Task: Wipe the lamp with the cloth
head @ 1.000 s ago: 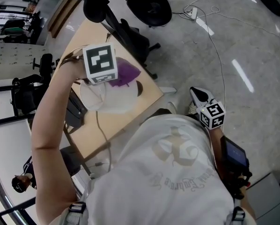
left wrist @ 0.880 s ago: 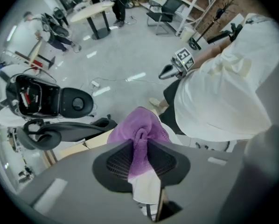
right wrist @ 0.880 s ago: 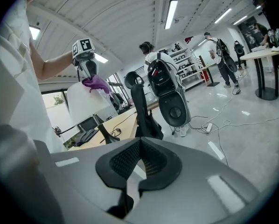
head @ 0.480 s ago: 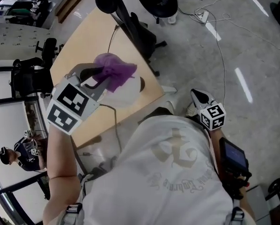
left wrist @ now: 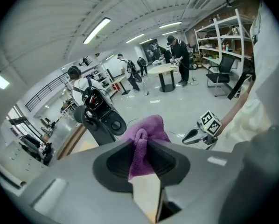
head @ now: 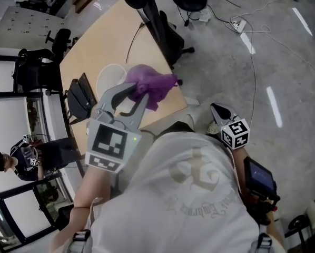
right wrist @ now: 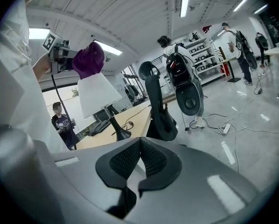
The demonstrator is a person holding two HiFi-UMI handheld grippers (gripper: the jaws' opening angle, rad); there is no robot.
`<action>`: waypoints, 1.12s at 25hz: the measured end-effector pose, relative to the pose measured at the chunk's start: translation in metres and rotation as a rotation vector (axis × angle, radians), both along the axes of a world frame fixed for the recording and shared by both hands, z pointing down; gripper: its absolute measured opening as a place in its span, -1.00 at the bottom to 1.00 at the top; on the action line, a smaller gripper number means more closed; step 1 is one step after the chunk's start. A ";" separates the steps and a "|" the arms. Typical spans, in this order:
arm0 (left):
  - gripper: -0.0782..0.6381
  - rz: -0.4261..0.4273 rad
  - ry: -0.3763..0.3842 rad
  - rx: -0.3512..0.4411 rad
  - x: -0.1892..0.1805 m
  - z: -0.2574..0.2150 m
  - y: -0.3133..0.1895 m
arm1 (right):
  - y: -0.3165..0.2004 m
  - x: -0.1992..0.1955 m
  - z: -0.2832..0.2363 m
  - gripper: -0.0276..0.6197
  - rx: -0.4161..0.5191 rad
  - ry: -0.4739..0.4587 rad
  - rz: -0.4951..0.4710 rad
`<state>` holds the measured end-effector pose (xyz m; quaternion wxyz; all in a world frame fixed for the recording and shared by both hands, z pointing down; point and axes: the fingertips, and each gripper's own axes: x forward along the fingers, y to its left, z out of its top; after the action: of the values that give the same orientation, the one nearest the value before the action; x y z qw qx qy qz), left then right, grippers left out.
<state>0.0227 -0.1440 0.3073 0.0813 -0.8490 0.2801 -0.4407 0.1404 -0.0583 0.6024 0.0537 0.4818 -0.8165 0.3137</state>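
your left gripper (head: 132,91), jaws pinched on the cloth (head: 149,83), has rolled and risen to the top of the lamp (head: 108,78) on the counter (head: 94,41), so wiping looks midway; your right gripper (head: 218,109) keeps its jaws together, empty.

polished grey floor (head: 284,51), wooden table (head: 99,46), strip lights (left wrist: 96,29) overhead.

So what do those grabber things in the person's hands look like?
Both are grey plastic claws with two jaws. The left gripper and the right gripper each carry a white cube with black square markers. Inside, the jaws have black ribbed pads. The person wears a light T-shirt with a printed pattern.
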 end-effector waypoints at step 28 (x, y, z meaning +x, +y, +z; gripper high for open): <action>-0.54 -0.063 0.130 -0.227 0.011 0.184 0.029 | -0.002 -0.004 0.006 -0.88 -0.024 0.028 -0.051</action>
<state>0.0339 -0.1146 0.4911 -0.0476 -0.8703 0.2598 -0.4158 0.1367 -0.0600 0.6085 0.0789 0.4644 -0.8239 0.3150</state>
